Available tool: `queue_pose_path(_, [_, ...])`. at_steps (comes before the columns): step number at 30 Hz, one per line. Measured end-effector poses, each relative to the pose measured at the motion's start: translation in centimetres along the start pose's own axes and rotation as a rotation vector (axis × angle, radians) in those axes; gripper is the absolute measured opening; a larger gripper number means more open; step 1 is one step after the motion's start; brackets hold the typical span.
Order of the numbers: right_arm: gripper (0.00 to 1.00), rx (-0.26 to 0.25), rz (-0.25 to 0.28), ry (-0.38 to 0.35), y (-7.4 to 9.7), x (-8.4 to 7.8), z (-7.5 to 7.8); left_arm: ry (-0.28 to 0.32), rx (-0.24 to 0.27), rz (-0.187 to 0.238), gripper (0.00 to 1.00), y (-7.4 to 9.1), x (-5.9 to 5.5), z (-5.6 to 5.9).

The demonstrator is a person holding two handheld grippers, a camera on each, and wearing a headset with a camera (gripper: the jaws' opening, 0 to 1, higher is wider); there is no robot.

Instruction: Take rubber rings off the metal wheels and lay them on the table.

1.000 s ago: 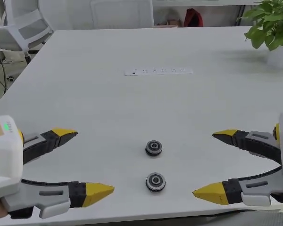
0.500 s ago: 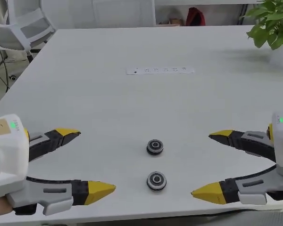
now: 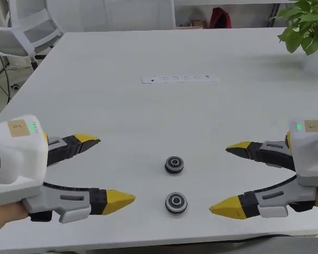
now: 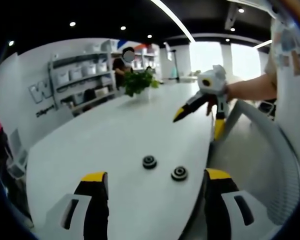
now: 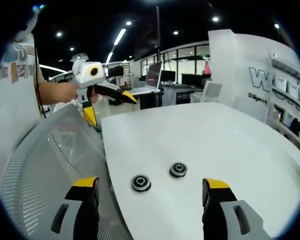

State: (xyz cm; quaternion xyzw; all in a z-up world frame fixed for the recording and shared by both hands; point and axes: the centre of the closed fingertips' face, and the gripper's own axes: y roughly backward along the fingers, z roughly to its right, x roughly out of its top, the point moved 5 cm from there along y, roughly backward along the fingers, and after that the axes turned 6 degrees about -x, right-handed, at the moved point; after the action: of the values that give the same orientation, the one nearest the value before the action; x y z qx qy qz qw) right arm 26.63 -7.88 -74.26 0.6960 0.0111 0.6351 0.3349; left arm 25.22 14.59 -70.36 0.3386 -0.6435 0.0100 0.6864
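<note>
Two small metal wheels with dark rubber rings lie flat on the white table: a far wheel (image 3: 174,164) and a near wheel (image 3: 176,203) close to the front edge. The left gripper view shows them as far wheel (image 4: 149,162) and near wheel (image 4: 179,173); the right gripper view as far wheel (image 5: 178,169) and near wheel (image 5: 141,183). My left gripper (image 3: 111,170) stands open to the left of both wheels, holding nothing. Level with it on the right, my right gripper (image 3: 227,177) is open too, and both hover apart from the wheels.
A white power strip (image 3: 180,79) lies flat at the table's middle. A potted plant (image 3: 306,29) stands at the far right corner. A white mesh chair (image 3: 26,29) is off the far left corner. The table's front edge (image 3: 164,244) runs just below the near wheel.
Both grippers have edged inward and slightly up the table toward the wheels. The wheels have not moved.
</note>
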Motion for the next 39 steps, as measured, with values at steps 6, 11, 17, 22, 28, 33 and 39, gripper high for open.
queue_pose_path(6, [0.82,0.021,-0.011,0.008,-0.7,-0.2,0.4,-0.019,-0.021,-0.012,0.78,-0.9,0.2,-0.4])
queue_pose_path(11, [0.81,0.043,-0.035,0.025,-1.4,-0.4,0.5,-0.032,-0.037,-0.024,0.78,-1.6,0.2,-0.7])
queue_pose_path(17, [0.78,0.07,-0.058,0.041,-2.3,-0.7,0.7,-0.05,-0.065,-0.046,0.77,-2.6,0.1,-1.0])
queue_pose_path(22, [0.77,0.093,-0.077,0.051,-3.0,-1.1,0.7,-0.061,-0.092,-0.067,0.77,-3.5,-0.2,-1.0])
queue_pose_path(28, [0.74,0.118,-0.106,0.061,-3.6,-1.7,0.5,-0.061,-0.124,-0.08,0.76,-4.3,-0.5,-0.9])
queue_pose_path(33, [0.71,0.135,-0.131,0.053,-4.1,-2.5,0.6,-0.061,-0.156,-0.116,0.74,-5.0,-1.4,-0.6])
queue_pose_path(39, [0.67,0.159,-0.149,0.048,-4.9,-3.4,0.5,-0.044,-0.189,-0.134,0.73,-6.0,-2.1,-0.3])
